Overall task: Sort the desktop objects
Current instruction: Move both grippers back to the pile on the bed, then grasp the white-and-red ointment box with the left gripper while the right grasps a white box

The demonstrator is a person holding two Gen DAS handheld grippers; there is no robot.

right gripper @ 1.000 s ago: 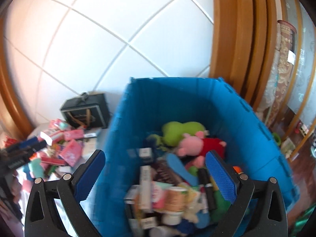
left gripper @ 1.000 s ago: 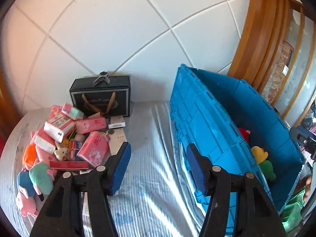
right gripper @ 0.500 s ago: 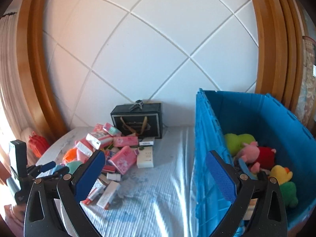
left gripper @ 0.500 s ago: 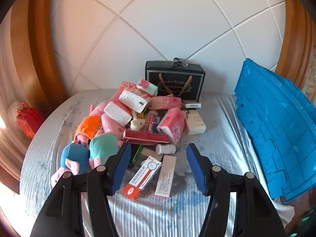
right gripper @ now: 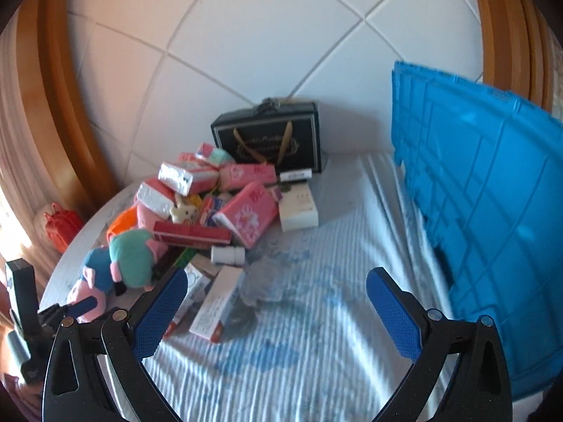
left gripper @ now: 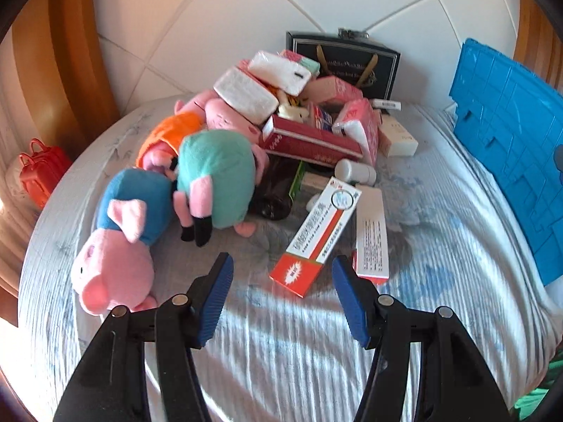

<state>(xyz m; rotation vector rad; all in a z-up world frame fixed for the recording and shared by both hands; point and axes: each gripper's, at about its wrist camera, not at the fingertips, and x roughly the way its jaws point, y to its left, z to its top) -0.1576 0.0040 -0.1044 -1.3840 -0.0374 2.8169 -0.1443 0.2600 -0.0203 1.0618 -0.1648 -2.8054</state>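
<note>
Presently, left gripper [left gripper: 283, 274] hangs over striped cloth [left gripper: 281, 351], jaws apart, nothing between; red-white carton [left gripper: 316, 235] lies just ahead of its tips. Right gripper [right gripper: 276, 292] likewise: jaws wide, empty, above bare cloth. Unsorted pile sits centre-left: plush pigs, teal [left gripper: 218, 176] and blue [left gripper: 133, 193], touching; pink tissue pack [right gripper: 246, 212], long red box [left gripper: 309, 140], white bottle [left gripper: 355, 170]. Black gift box [right gripper: 271, 137] stands vs. tiled wall behind. Blue crate [right gripper: 492, 193] to the right, apart from pile.
</note>
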